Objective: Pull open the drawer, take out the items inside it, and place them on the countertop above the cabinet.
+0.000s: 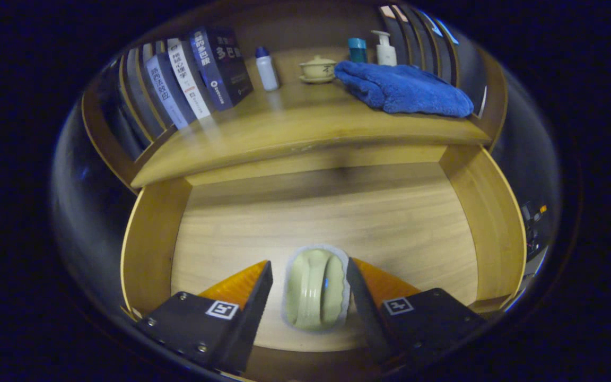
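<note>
Jaws spread, flanking a pale green item in a clear wrapper (316, 289), the gripper (310, 284) poised over it; small gaps visible on both sides, contact not certain. Lying on the light wooden floor of the pulled-open drawer (332, 212), near its front edge, with bare boards all around and the drawer's side walls rising left and right. Beyond and above, the cabinet's worktop (284, 138), wooden and glossy. Standing there: a row of leaning books (194, 74) on the left, a small white bottle with a blue cap (266, 68) beside them, a lidded ceramic cup on a saucer (317, 69), a teal-capped jar (358, 50), a white pump bottle (385, 49), and a folded blue towel (403, 89) on the right. Slatted wooden rails at both ends of the worktop.
</note>
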`<state>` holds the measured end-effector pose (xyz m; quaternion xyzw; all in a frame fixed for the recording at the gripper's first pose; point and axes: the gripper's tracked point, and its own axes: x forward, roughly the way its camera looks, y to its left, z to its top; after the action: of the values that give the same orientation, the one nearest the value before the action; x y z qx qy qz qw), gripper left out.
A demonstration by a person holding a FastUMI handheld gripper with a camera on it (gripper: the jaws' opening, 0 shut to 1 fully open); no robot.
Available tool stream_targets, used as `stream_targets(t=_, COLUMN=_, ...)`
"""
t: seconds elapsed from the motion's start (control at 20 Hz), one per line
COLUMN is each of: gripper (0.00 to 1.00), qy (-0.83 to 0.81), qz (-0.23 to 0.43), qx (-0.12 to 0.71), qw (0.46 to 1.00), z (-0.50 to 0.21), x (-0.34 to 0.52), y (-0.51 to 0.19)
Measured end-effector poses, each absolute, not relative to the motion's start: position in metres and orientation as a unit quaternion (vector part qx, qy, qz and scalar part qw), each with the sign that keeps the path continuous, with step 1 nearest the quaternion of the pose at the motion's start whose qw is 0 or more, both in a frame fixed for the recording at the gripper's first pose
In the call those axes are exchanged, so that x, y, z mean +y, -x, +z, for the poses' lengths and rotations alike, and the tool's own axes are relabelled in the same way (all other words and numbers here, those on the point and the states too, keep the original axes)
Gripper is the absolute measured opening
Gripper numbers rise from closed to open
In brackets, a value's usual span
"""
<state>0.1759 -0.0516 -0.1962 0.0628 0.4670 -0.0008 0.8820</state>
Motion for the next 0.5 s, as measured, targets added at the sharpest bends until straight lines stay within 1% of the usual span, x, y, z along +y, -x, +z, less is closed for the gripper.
stream_targets(t=0.15, gripper=0.41, qy=-0.058, qz=-0.002, qx=0.498, qw=0.866, z=-0.209, x=-0.051, y=-0.167)
stream_targets(t=0.25, gripper=0.19, qy=-0.060, qz=0.014, qx=0.508, qw=0.859, z=-0.212, x=-0.046, y=-0.164)
stream_targets(t=0.3, gripper=0.19, qy=-0.058, qz=0.029, qx=0.496, qw=0.866, z=-0.208, x=-0.044, y=-0.166)
stream_targets(t=0.4, gripper=0.14, qy=-0.082, qz=0.057, qx=0.496, qw=0.863, z=-0.207, x=-0.033, y=-0.159)
stream_targets(t=0.5, gripper=0.14, qy=-0.111, qz=0.075, qx=0.476, qw=0.869, z=-0.193, x=-0.022, y=-0.155)
